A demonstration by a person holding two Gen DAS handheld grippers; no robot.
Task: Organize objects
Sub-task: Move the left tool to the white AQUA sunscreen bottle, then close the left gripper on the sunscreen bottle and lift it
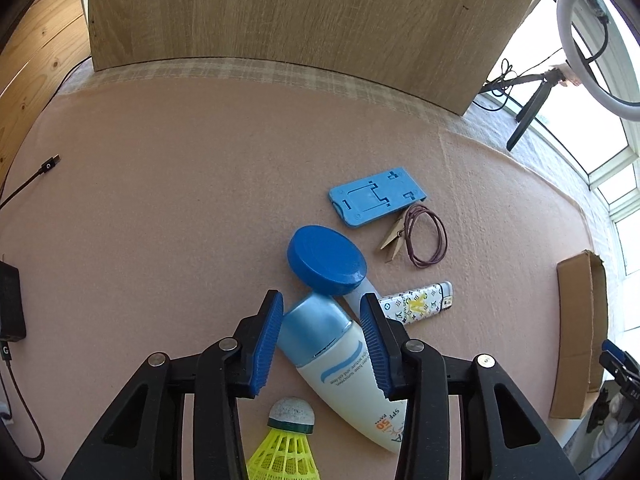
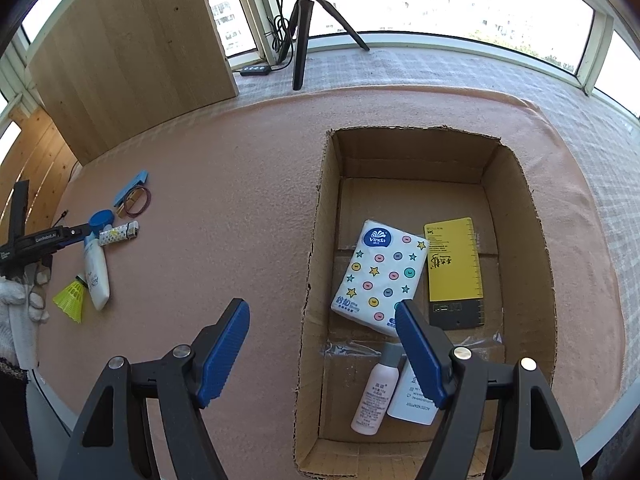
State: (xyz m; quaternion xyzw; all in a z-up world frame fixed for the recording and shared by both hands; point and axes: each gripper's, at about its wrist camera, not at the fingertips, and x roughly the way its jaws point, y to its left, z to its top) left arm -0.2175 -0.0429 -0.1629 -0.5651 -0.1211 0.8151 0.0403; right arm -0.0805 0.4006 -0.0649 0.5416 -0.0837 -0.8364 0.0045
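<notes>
A white sunscreen tube (image 1: 344, 356) with a light-blue cap lies on the pink cloth. My left gripper (image 1: 322, 312) is open, its blue pads on either side of the tube's cap end; I cannot tell if they touch it. Beyond lie a blue round lid (image 1: 326, 260), a patterned lighter (image 1: 418, 303), a clothespin (image 1: 392, 238), a hair tie (image 1: 426, 236) and a blue phone stand (image 1: 376, 196). A yellow shuttlecock (image 1: 288, 440) lies below the gripper. My right gripper (image 2: 322, 320) is open and empty over the near-left rim of the cardboard box (image 2: 316, 240).
The box holds a tissue pack (image 2: 380, 276), a yellow card (image 2: 454, 268), a pink spray bottle (image 2: 374, 394) and a white item (image 2: 412, 400). A wooden board (image 1: 280, 12) stands at the back. A tripod (image 2: 304, 20) stands by the window. A black charger and cable (image 1: 10, 308) lie at left.
</notes>
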